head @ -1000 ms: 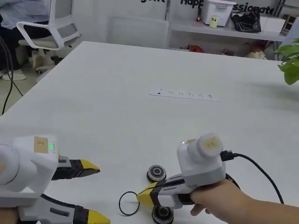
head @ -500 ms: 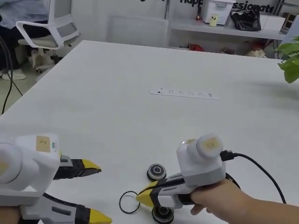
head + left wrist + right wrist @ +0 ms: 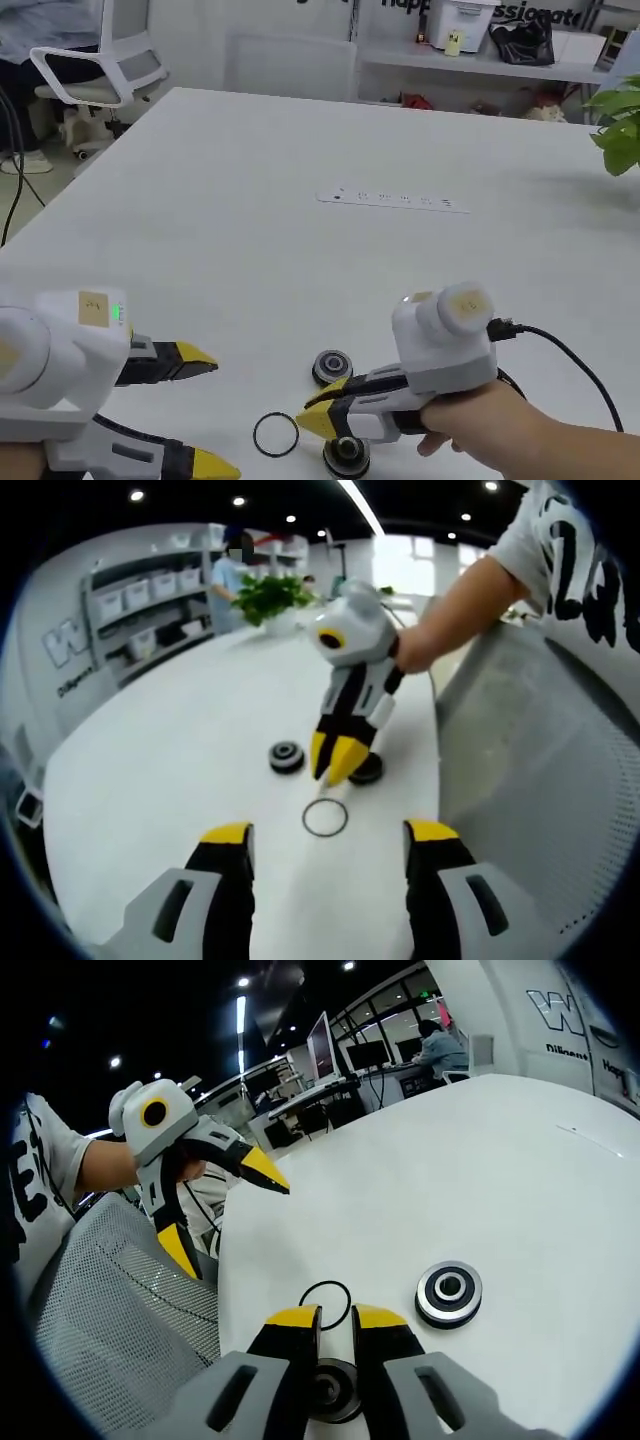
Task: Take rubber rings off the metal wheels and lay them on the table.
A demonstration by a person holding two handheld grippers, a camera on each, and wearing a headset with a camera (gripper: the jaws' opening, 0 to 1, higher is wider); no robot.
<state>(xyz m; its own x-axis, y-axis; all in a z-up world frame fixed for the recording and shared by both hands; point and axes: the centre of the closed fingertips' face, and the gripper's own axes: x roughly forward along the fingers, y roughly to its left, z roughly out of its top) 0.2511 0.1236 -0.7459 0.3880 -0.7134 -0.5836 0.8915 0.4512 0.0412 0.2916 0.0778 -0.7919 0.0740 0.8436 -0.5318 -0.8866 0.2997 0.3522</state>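
Observation:
A thin black rubber ring (image 3: 276,434) (image 3: 325,817) (image 3: 325,1303) lies flat on the white table (image 3: 300,250). Just right of it, my right gripper (image 3: 320,405) (image 3: 335,765) (image 3: 337,1318) hovers with only a narrow gap between its jaws and nothing held. One metal wheel (image 3: 346,455) (image 3: 338,1400) (image 3: 368,770) sits under those jaws. A second wheel (image 3: 332,367) (image 3: 449,1294) (image 3: 287,757) stands a little farther off. My left gripper (image 3: 208,412) (image 3: 330,831) (image 3: 225,1215) is wide open, pointing at the ring from the left.
A white power strip (image 3: 392,200) is set in the table's middle. The right gripper's black cable (image 3: 560,350) trails to the right. A plant (image 3: 615,130) stands at the far right edge and an office chair (image 3: 100,75) beyond the far left corner.
My right gripper has drawn back to the right, off the ring, which now lies free on the table. The left gripper has hardly moved.

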